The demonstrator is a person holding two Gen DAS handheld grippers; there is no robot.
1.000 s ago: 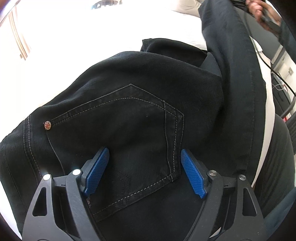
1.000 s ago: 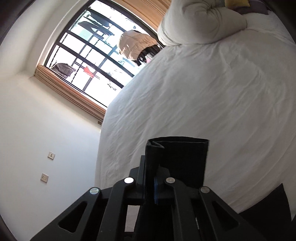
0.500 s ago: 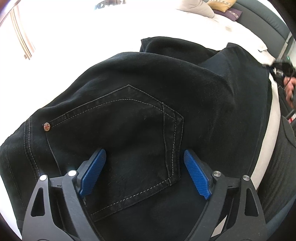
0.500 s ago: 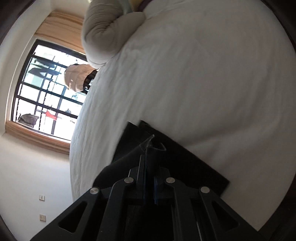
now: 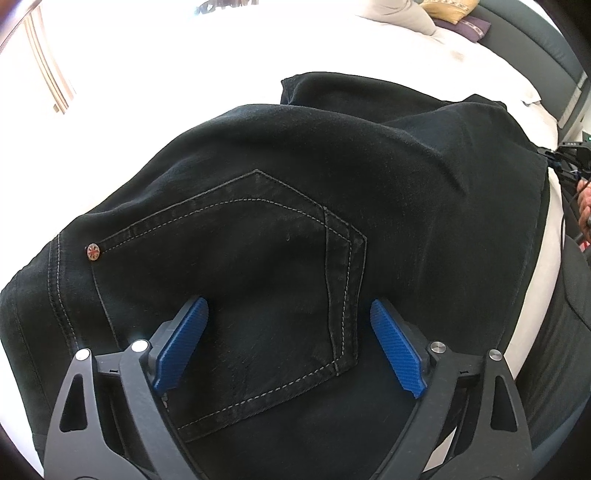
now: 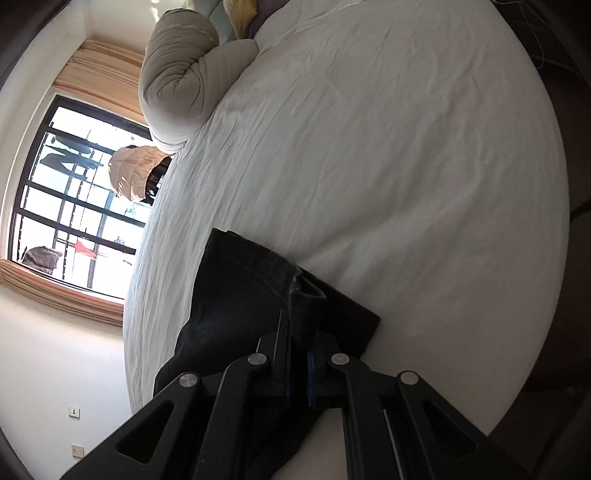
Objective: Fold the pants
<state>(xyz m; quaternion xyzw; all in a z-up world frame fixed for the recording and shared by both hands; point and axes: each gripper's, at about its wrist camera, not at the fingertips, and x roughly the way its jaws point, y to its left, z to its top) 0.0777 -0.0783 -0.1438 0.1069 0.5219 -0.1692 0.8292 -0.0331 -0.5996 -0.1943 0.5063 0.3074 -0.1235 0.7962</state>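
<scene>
Black jeans (image 5: 332,166) lie on a white bed (image 5: 147,74), back side up, with a stitched back pocket (image 5: 240,258) in the middle. My left gripper (image 5: 287,304) hovers over that pocket. Its blue pads (image 5: 184,339) stand wide apart and are opening, with only flat cloth under them and nothing pinched. The leg end of the jeans (image 6: 236,295) is folded over onto the seat part. My right gripper (image 6: 297,332) is shut on the hem of that leg, low over the bed sheet (image 6: 406,166). A hand (image 5: 583,206) shows at the right edge of the left wrist view.
A rolled grey duvet (image 6: 177,74) and cushions (image 6: 243,14) lie at the head of the bed. Beyond the bed's far side is a barred window (image 6: 74,206). Along the right edge in the left wrist view runs a dark padded bed frame (image 5: 554,332).
The right gripper has come down and rolled, laying the raised pant leg over the seat of the jeans. The left gripper's pads have spread wider over the pocket.
</scene>
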